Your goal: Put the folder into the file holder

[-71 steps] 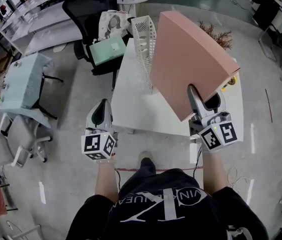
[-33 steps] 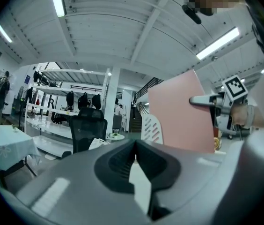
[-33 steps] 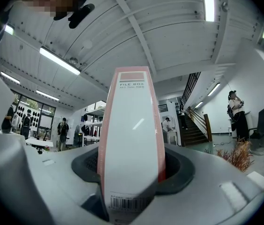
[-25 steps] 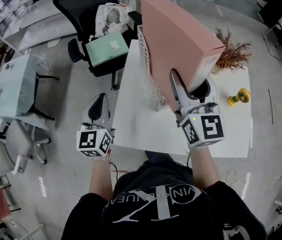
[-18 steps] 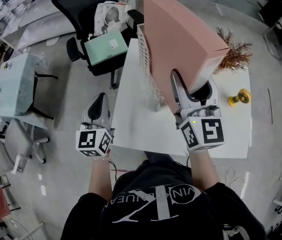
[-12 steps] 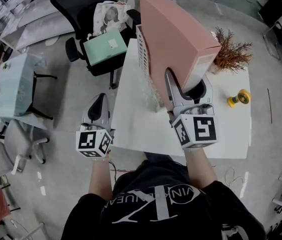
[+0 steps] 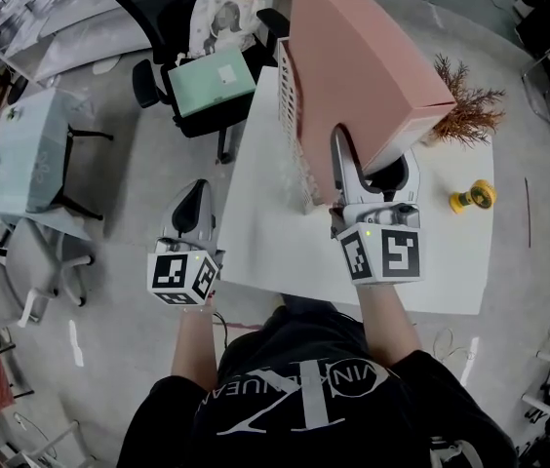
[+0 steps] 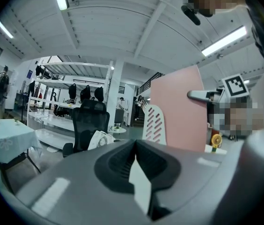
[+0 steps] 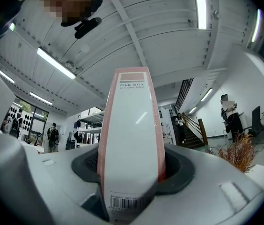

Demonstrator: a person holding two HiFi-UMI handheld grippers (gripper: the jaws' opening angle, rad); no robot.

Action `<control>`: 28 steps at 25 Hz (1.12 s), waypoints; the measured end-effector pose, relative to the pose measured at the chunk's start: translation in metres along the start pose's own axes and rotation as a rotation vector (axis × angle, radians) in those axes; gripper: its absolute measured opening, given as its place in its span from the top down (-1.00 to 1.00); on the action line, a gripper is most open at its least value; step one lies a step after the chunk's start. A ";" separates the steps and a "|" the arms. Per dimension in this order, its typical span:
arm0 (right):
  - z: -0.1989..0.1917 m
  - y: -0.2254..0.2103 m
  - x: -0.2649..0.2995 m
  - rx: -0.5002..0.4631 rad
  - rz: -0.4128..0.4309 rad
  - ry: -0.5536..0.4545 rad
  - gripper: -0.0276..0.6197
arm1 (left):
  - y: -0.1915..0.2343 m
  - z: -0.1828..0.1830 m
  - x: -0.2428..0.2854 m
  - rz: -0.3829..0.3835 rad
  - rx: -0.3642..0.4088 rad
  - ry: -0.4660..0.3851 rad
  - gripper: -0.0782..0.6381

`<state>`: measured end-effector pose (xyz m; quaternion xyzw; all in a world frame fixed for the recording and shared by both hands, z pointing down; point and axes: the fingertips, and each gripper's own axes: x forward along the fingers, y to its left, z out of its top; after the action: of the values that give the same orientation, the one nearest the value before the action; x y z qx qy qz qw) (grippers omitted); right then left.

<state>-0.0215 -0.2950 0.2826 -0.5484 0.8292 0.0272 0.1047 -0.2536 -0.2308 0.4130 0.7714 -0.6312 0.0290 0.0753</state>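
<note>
A large pink folder box (image 7: 363, 66) stands tilted above the white table, its lower end next to the white slotted file holder (image 7: 290, 115). My right gripper (image 7: 373, 169) is shut on the folder's white spine (image 9: 131, 135), which fills the gap between the jaws of the right gripper (image 9: 132, 172). My left gripper (image 7: 194, 217) hangs off the table's left edge with its jaws together and nothing in them. From the left gripper (image 8: 136, 172) view, the folder (image 8: 179, 111) rises behind the file holder (image 8: 154, 124). Whether the folder's bottom touches the holder is hidden.
The white table (image 7: 265, 232) also carries a dried plant (image 7: 470, 115) and a small yellow object (image 7: 475, 199) at the right. A black office chair holding a mint box (image 7: 212, 81) stands behind the table. A teal-covered table (image 7: 26, 154) is at the far left.
The right gripper has swung the folder from over the table's right side leftward, up against the file holder. Over the last second it only shifts slightly. The left gripper stays put.
</note>
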 end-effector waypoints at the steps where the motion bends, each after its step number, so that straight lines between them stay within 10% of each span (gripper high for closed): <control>1: 0.001 0.001 -0.001 -0.002 0.001 -0.017 0.03 | 0.000 -0.001 0.000 0.000 0.000 0.002 0.78; 28: -0.056 0.004 -0.003 -0.046 0.044 0.101 -0.01 | -0.007 -0.019 0.007 -0.003 -0.018 0.036 0.78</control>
<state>-0.0321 -0.2994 0.3380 -0.5329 0.8445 0.0208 0.0496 -0.2440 -0.2335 0.4320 0.7708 -0.6290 0.0371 0.0937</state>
